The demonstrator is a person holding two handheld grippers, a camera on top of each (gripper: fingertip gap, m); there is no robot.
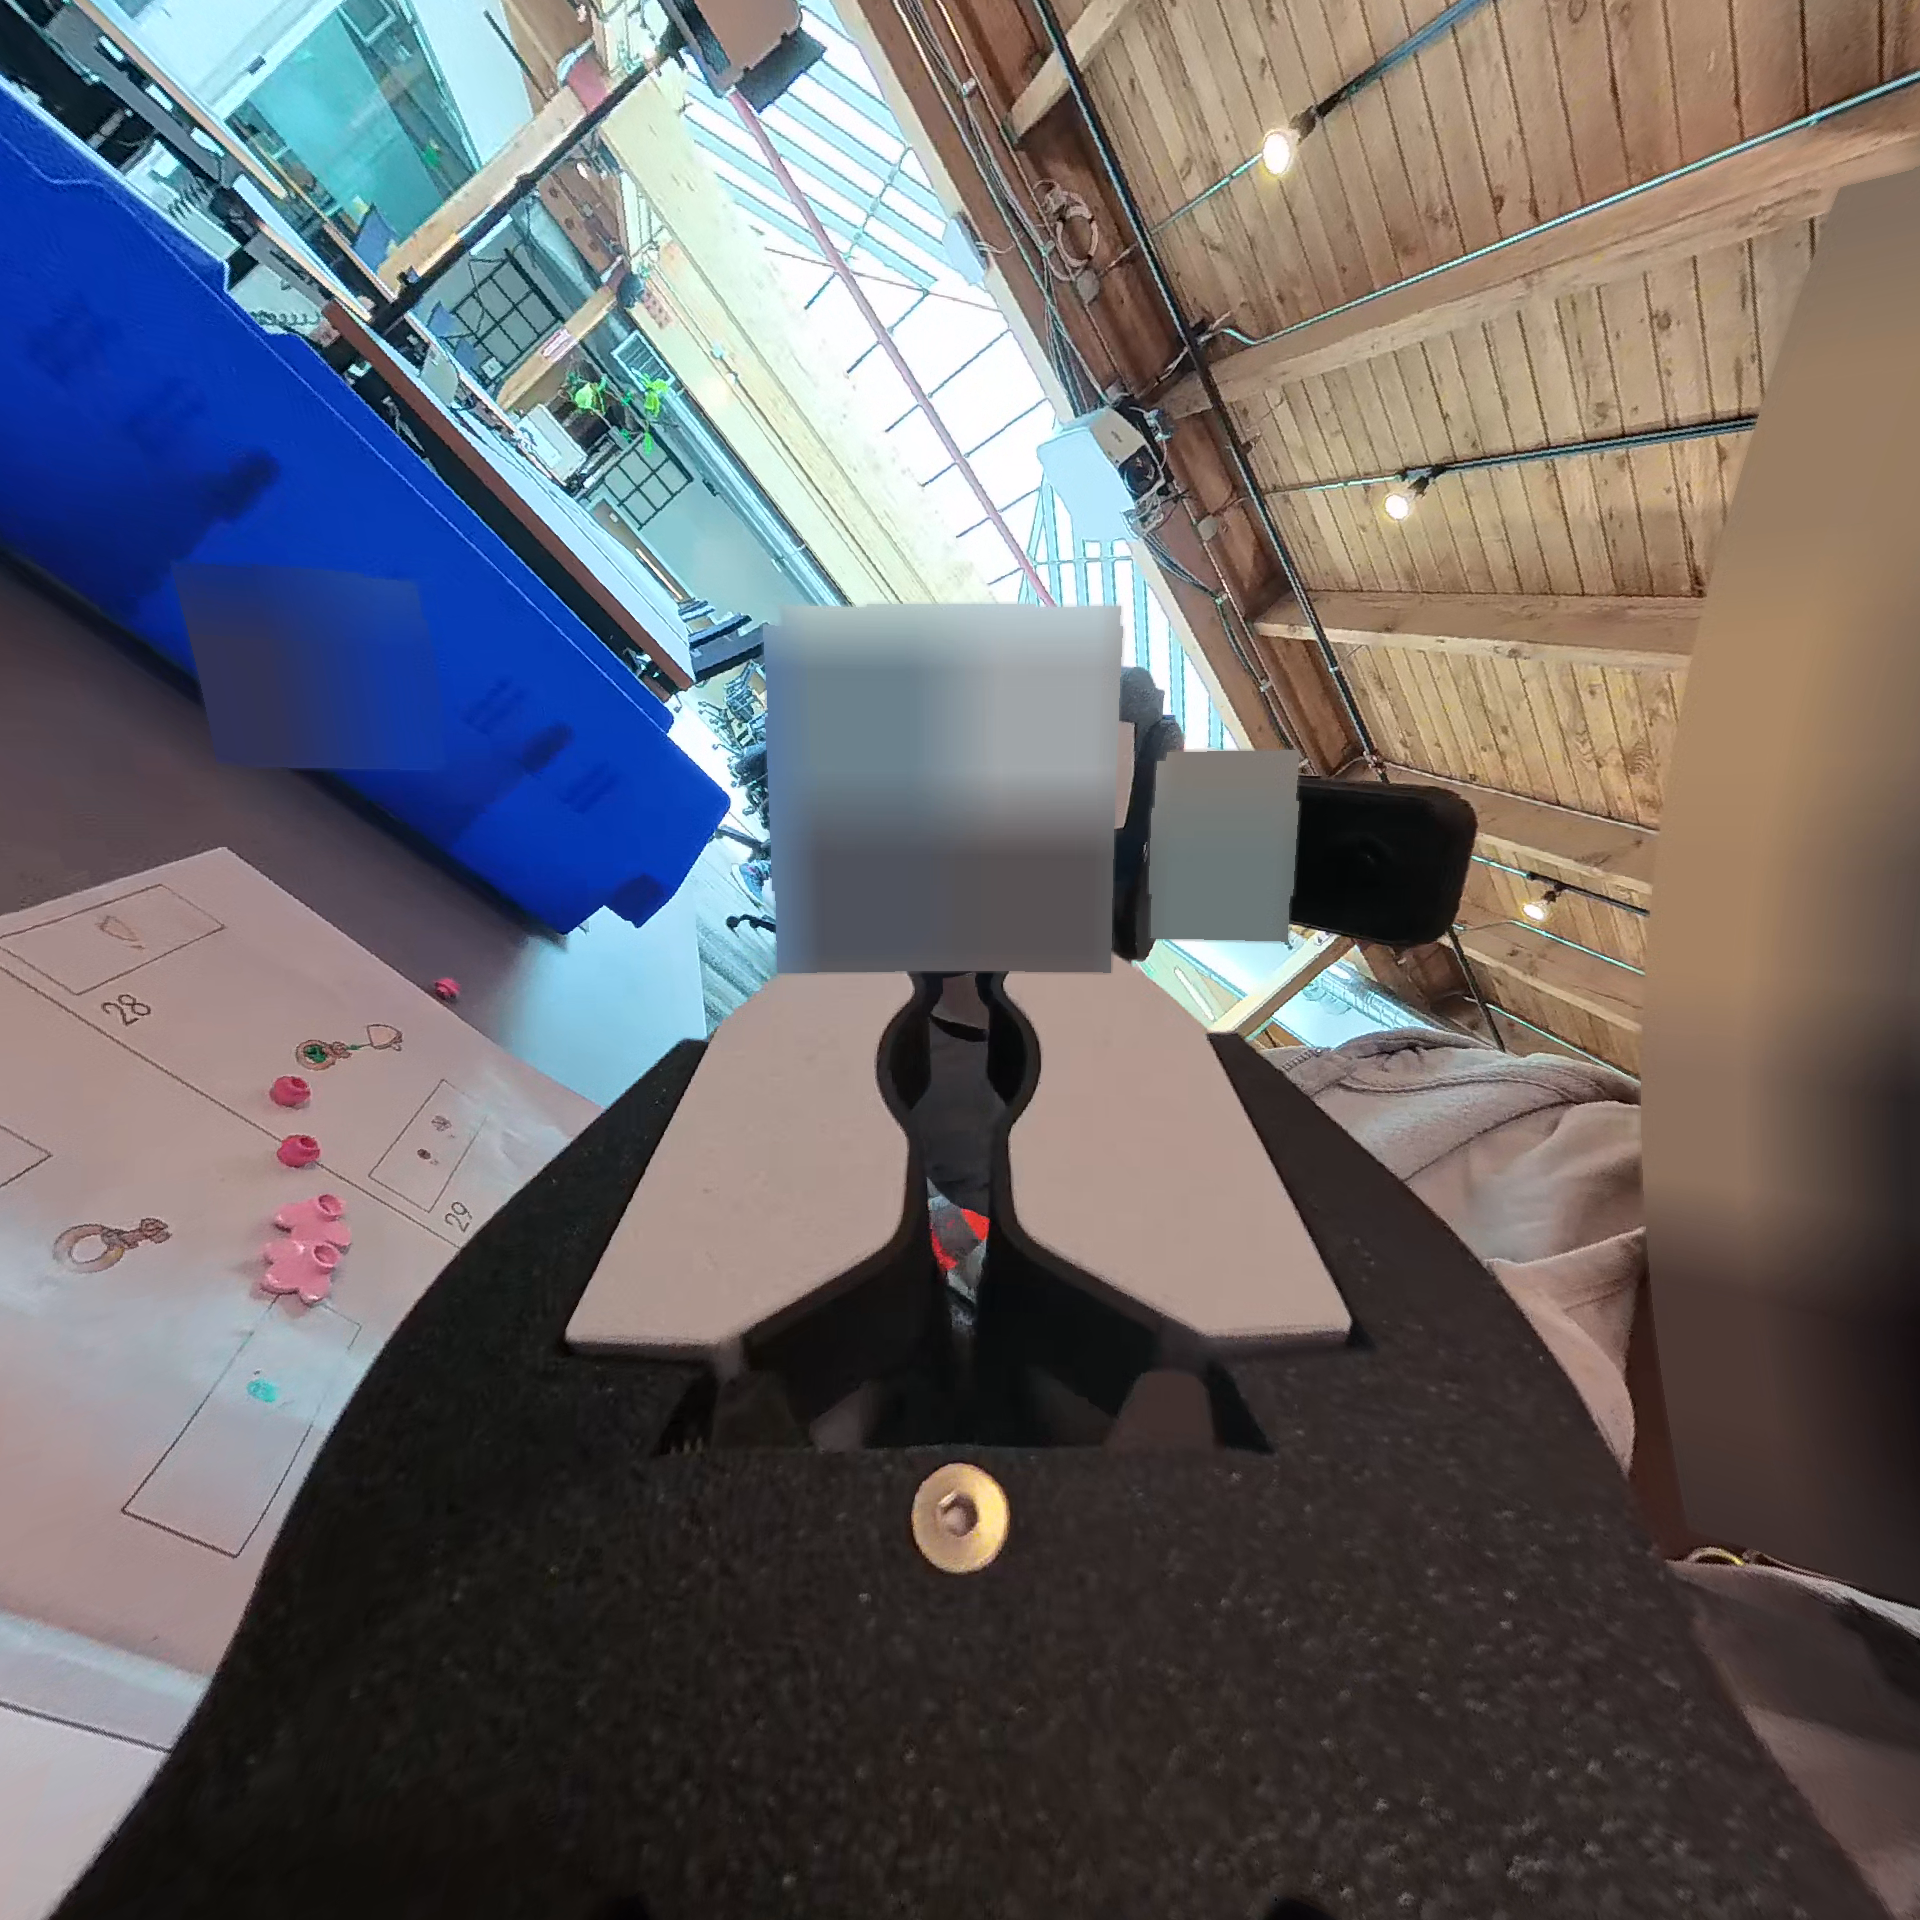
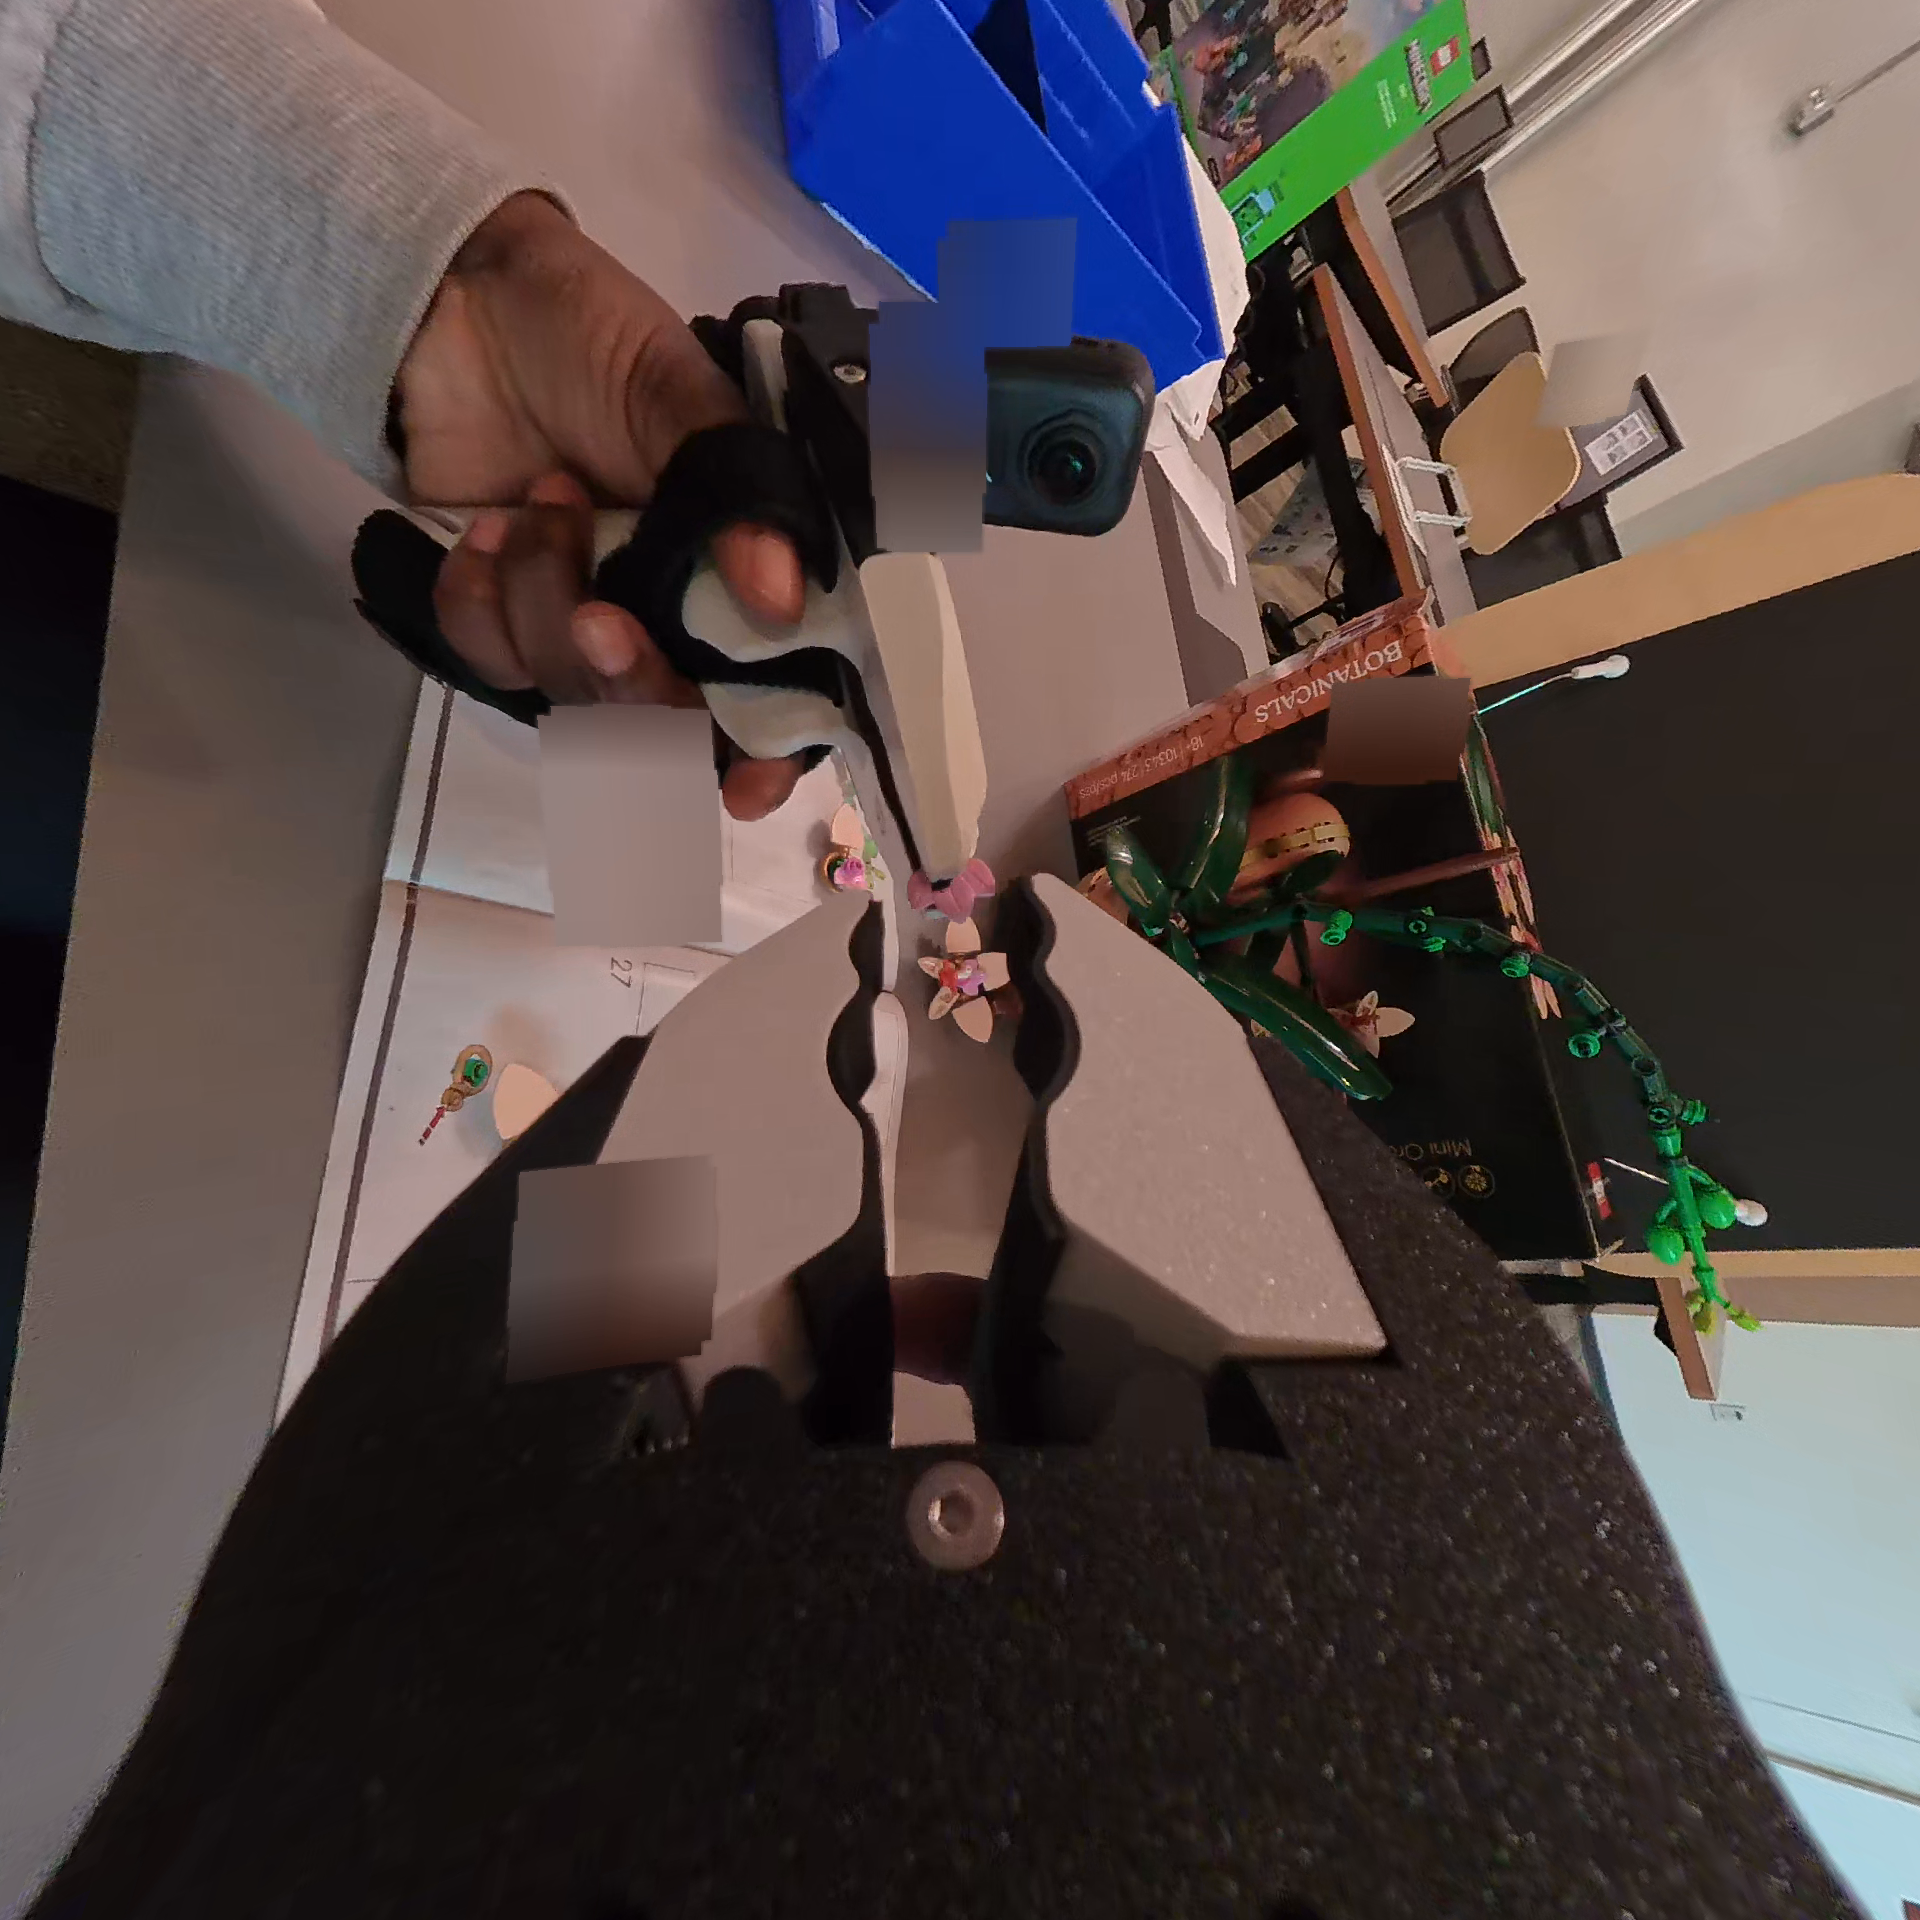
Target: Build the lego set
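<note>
- Your left gripper [image 2: 940,873], seen from the right wrist cam: fingers closed on a pink petal piece [image 2: 961,883], pinched at the very tips. That leaves most of the piece sticking out and clear of the pads.
- In the left cam's own view the tips are hidden, so I can't tell the fingers' state from there.
- Your hand [image 2: 551,416] tilts the left gripper down, w/ the petal piece hanging just above a small cream-petalled flower [image 2: 966,982].
- Right gripper [image 2: 948,914]: fingers open. The small flower sits between the tips, closer to one pad, w/ a clear gap on the other side, so it's not gripped.
- Instruction sheet [image 2: 499,997] lies flat on the counter [image 2: 208,727] under the work, its drawn steps in easy view.
- Loose parts wait on the sheet near the left gripper: a pink flower plate [image 1: 307,1247] and two round pink studs [image 1: 291,1091].
- Dark product box [image 2: 1455,1091] stands just beside the right fingers, a green stem model [image 2: 1558,987] in front of it.
- Blue bin [image 2: 935,135] is well back.
- Writing: printed titles and a logo on the dark box, step nos. on the sheet and print on a green box [image 2: 1340,114] farther off. I'm not giving any wording.
</note>
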